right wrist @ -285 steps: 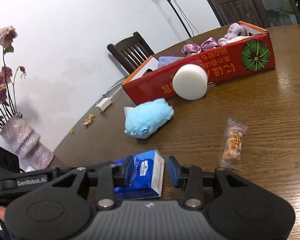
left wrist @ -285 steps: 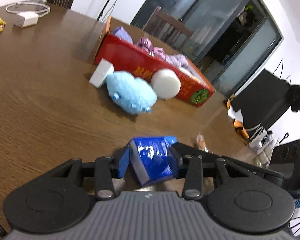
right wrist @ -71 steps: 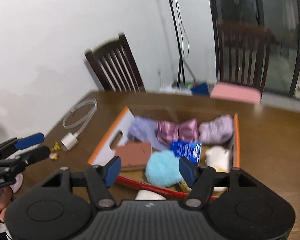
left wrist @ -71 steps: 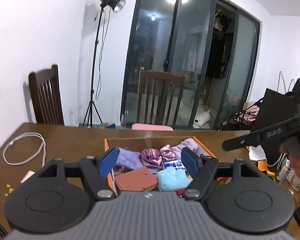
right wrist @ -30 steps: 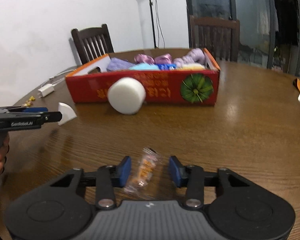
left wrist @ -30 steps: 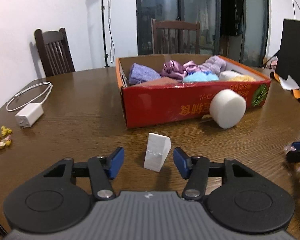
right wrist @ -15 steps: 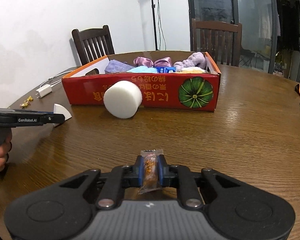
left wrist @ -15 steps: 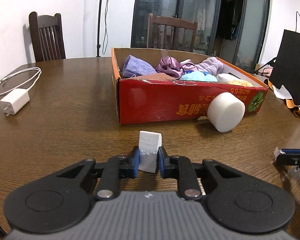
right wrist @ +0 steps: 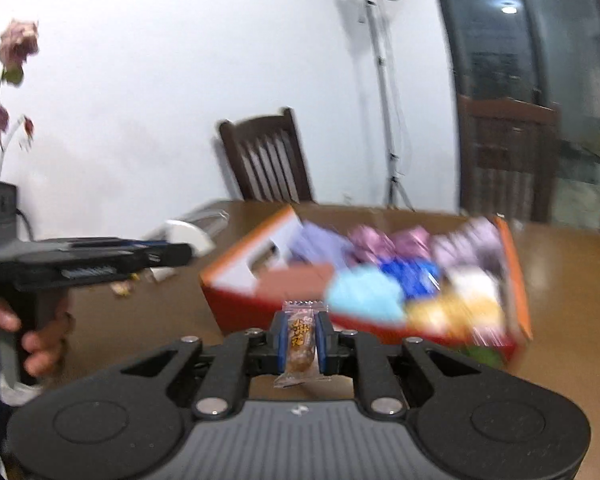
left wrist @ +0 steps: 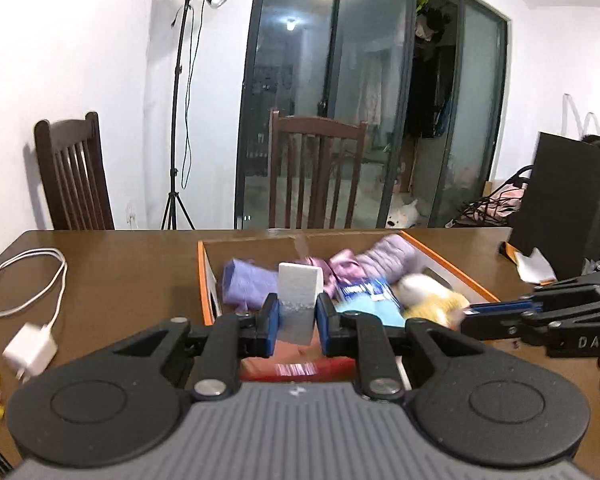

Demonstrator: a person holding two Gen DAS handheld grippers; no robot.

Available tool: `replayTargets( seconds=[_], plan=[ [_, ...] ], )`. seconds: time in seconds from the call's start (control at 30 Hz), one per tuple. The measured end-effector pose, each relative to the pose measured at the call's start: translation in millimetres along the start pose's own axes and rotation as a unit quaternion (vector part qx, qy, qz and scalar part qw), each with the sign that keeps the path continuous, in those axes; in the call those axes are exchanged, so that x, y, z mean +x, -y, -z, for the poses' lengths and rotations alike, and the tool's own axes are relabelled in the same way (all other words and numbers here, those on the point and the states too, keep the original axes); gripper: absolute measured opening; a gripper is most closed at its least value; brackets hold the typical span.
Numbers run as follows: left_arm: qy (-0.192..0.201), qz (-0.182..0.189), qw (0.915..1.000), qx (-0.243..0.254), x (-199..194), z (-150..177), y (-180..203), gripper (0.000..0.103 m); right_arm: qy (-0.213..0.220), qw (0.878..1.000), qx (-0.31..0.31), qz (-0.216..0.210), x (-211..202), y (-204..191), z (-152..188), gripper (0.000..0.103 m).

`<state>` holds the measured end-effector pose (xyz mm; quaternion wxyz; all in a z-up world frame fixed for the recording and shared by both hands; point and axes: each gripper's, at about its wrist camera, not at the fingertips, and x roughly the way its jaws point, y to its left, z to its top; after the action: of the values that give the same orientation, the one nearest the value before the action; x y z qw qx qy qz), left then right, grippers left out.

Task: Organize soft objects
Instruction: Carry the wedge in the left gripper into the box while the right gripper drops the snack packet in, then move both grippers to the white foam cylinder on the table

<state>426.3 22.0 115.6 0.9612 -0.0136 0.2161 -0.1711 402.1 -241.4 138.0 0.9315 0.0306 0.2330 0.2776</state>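
Observation:
My left gripper [left wrist: 298, 322] is shut on a white foam wedge [left wrist: 299, 292] and holds it above the near edge of the red cardboard box [left wrist: 208, 276]. My right gripper [right wrist: 300, 338] is shut on a small snack packet [right wrist: 299, 340] and holds it in the air in front of the box [right wrist: 236, 300]. The box holds purple cloths [left wrist: 246, 284], a blue tissue pack [left wrist: 366, 290], a light blue plush [right wrist: 364, 296] and a brown pad [right wrist: 296, 280]. The right gripper also shows at the right of the left wrist view [left wrist: 472, 316].
A white charger with its cable [left wrist: 30, 346] lies on the brown table [left wrist: 132, 264] at the left. Wooden chairs [left wrist: 316, 172] stand behind the table, with a light stand [left wrist: 180, 120]. The right wrist view is blurred.
Both grippers have lifted from the table with their objects and now hover at the box, the left with the foam wedge, the right with the snack packet.

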Motion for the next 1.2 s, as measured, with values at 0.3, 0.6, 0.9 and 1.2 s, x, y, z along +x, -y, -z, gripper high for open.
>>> replayTargets(
  seconds=[0.3, 0.6, 0.9, 1.2],
  plan=[
    [-0.07, -0.034, 0.9964, -0.033, 108, -18, -34, 0.021, -0.057, 0.997, 0.041, -0.017, 118, 12, -24, 0.014],
    [-0.079, -0.03, 0.9953, -0.047, 127, -8, -52, 0.049, -0.058, 0.996, 0.059, -0.026, 141, 22, -24, 0.05],
    [-0.062, -0.043, 0.996, -0.048, 90, -22, -45, 0.049, -0.018, 0.998, 0.056, 0.017, 95, 33, -50, 0.05],
    [0.002, -0.044, 0.999, -0.011, -23, -37, -8, 0.057, 0.026, 0.998, 0.021, 0.056, -7, 14, -61, 0.065]
  ],
)
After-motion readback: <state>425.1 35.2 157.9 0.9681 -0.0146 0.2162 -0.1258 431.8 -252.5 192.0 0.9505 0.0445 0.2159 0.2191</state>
